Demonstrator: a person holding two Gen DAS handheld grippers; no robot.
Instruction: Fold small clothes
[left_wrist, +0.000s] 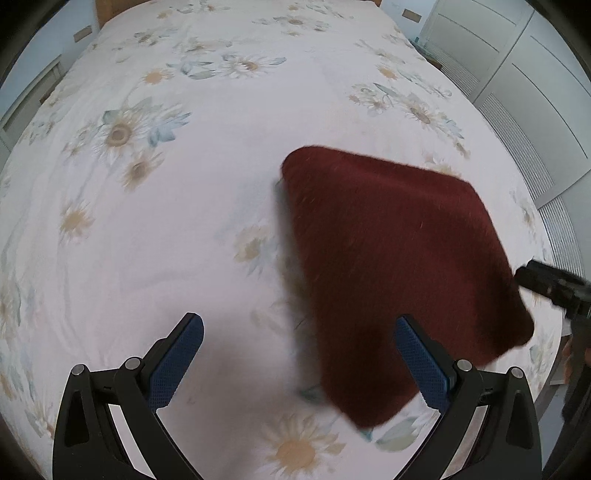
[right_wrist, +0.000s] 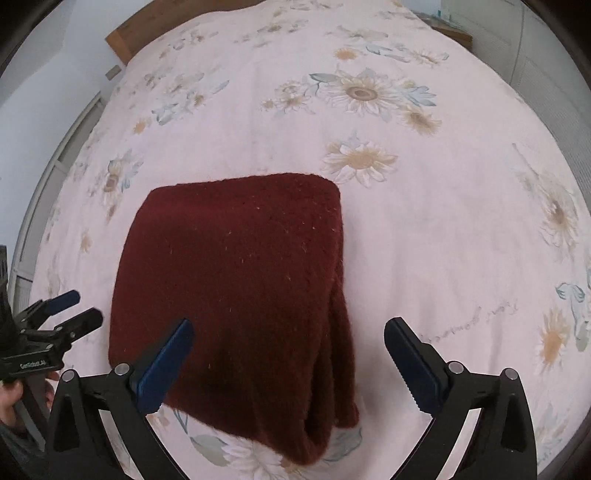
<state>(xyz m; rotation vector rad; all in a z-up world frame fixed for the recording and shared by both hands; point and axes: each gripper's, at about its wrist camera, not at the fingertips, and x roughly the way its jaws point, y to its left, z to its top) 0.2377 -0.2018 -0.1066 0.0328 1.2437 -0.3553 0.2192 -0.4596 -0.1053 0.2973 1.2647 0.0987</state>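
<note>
- Dark red knitted garment (right_wrist: 236, 295) is seen folded into a thick rectangle, lying flat on the floral bedsheet (right_wrist: 424, 229), lower centre of the right wrist view.
- Right gripper (right_wrist: 288, 354) is spread wide above the garment's near edge; nothing is pinched.
- Left gripper (left_wrist: 299, 354) is also spread wide over bare sheet; the garment (left_wrist: 399, 258) sits right of centre, ungripped.

A dark maroon knitted garment (right_wrist: 236, 288) lies on a pale pink bedsheet (right_wrist: 424, 229) printed with cream-and-tan daisies and grey-blue leaves.
</note>
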